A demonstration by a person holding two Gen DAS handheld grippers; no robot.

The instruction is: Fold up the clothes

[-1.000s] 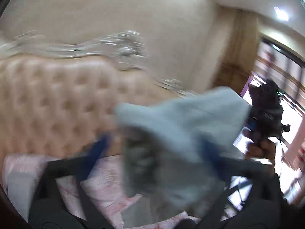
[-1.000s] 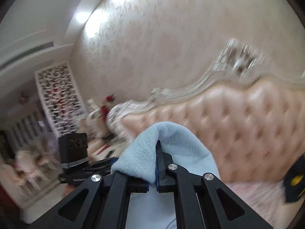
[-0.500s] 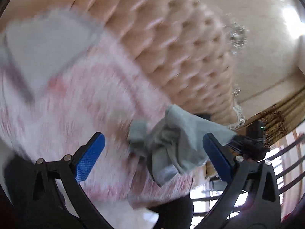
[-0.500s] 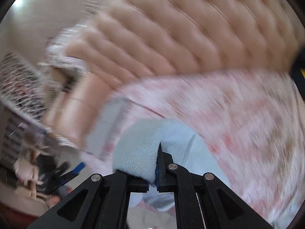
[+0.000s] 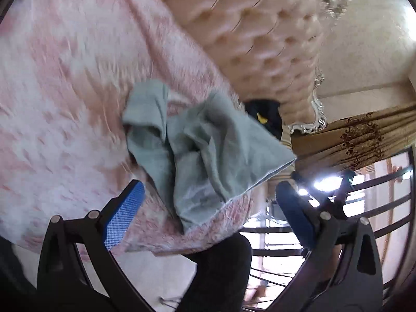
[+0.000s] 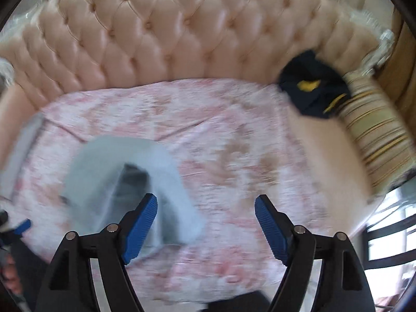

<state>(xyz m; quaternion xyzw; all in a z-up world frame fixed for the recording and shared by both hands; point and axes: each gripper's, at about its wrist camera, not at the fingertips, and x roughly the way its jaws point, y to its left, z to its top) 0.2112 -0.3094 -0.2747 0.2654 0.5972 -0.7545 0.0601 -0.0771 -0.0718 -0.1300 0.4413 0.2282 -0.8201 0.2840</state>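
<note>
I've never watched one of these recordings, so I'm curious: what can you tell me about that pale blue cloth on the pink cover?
The pale blue cloth is a soft, terry-looking piece, towel-like, lying crumpled and unfolded on the pink patterned bedcover near its front edge. Folds bunch at its middle and one flat corner sticks out toward the window. Nothing grips it: both tools, left and right, stand open. The right view shows it blurred.

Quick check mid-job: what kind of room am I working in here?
Most likely a bedroom: a tufted headboard backs a bed under a pink cover, with curtains beside a window. The blue cloth lies on it.
</note>
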